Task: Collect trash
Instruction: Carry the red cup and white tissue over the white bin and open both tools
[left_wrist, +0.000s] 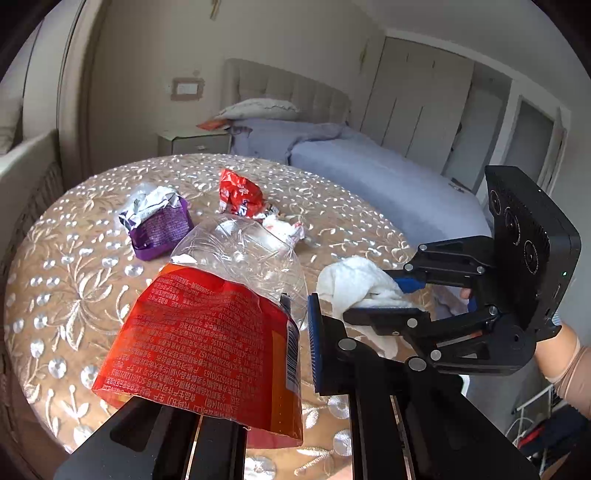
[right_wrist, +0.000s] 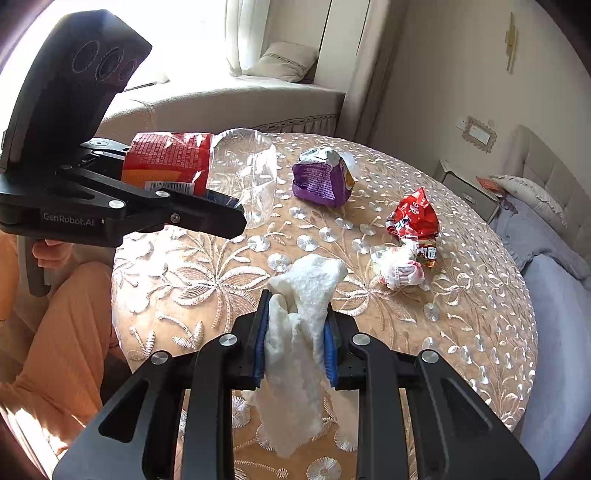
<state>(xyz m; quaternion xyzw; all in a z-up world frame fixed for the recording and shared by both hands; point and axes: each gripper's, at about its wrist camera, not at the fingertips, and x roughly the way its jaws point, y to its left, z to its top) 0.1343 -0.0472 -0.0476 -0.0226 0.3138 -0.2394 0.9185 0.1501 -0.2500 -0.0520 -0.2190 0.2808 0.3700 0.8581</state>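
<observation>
A red snack wrapper with a clear plastic end (left_wrist: 207, 332) (right_wrist: 166, 158) is pinched in my left gripper (left_wrist: 291, 325) (right_wrist: 218, 199), which is shut on it above the near left part of the round table (left_wrist: 74, 295). My right gripper (right_wrist: 295, 314) (left_wrist: 388, 299) is shut on a crumpled white tissue (right_wrist: 306, 284) (left_wrist: 351, 280) that hangs down between its blue pads. On the tablecloth farther away lie a purple wrapper (left_wrist: 159, 229) (right_wrist: 321, 181), a crumpled red wrapper (left_wrist: 240, 195) (right_wrist: 413, 218) and a white-and-red paper wad (left_wrist: 284, 229) (right_wrist: 399, 266).
A bed with lilac bedding (left_wrist: 369, 173) runs along the table's far right side, with a nightstand (left_wrist: 192, 142) beside it. A cushioned window seat (right_wrist: 221, 96) lies behind the table. A person's leg in orange trousers (right_wrist: 62, 332) is at the table's near left edge.
</observation>
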